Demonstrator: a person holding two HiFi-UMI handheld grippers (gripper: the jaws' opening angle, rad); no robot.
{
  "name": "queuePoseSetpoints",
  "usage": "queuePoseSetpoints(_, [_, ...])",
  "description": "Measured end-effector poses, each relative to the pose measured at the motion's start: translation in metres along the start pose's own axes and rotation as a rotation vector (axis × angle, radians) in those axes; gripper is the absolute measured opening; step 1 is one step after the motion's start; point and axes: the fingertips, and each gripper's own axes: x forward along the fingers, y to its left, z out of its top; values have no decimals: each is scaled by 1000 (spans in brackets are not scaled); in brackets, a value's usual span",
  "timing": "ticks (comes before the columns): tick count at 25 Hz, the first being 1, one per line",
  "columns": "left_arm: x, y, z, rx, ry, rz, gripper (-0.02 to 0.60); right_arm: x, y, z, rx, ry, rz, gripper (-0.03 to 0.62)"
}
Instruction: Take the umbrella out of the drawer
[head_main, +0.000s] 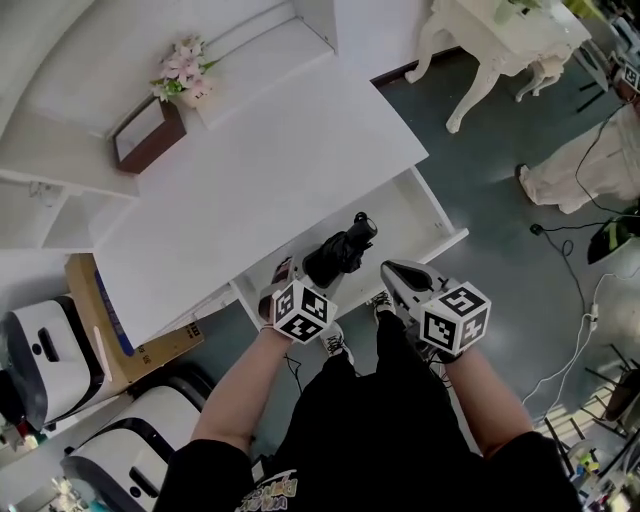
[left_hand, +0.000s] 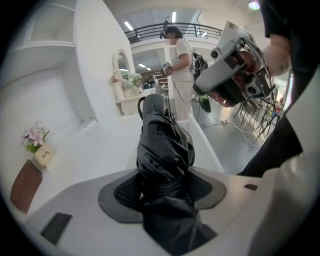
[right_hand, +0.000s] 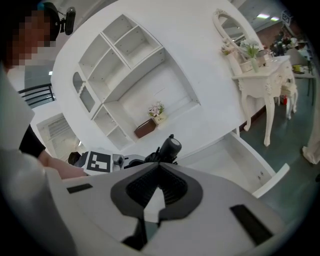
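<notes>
A black folded umbrella (head_main: 340, 250) is held above the open white drawer (head_main: 447, 238) under the desk top, its handle end pointing away from me. My left gripper (head_main: 303, 276) is shut on the umbrella's fabric near its lower end. In the left gripper view the umbrella (left_hand: 162, 150) fills the space between the pads of the left gripper (left_hand: 162, 192). My right gripper (head_main: 393, 269) sits just right of the umbrella, shut with nothing in it. The right gripper view shows the right gripper (right_hand: 159, 187), the umbrella's handle (right_hand: 172, 146) beyond it and the drawer (right_hand: 245, 162) with its inside bare.
On the white desk (head_main: 250, 180) stand a brown box and pink flowers (head_main: 160, 115). A cardboard box (head_main: 110, 320) and white appliances (head_main: 40, 355) lie at the left. An ornate white table (head_main: 500, 40) and floor cables (head_main: 570, 270) are at the right. A person (left_hand: 177, 55) stands far off.
</notes>
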Motion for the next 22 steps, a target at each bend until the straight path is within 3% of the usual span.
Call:
queuePoseSetpoints(6, [-56, 2, 24, -86, -127, 38, 253, -12, 22, 9, -44, -39, -21, 2])
queuePoseSetpoints(9, [-85, 4, 36, -168, -214, 46, 253, -18, 32, 16, -68, -65, -34, 2])
queuePoseSetpoints(16, [-149, 1, 52, -362, -414, 21, 253, -30, 61, 21, -88, -127, -58, 2])
queuePoseSetpoints(22, [-197, -6, 52, -438, -517, -15, 253, -41, 94, 18, -94, -183, -65, 2])
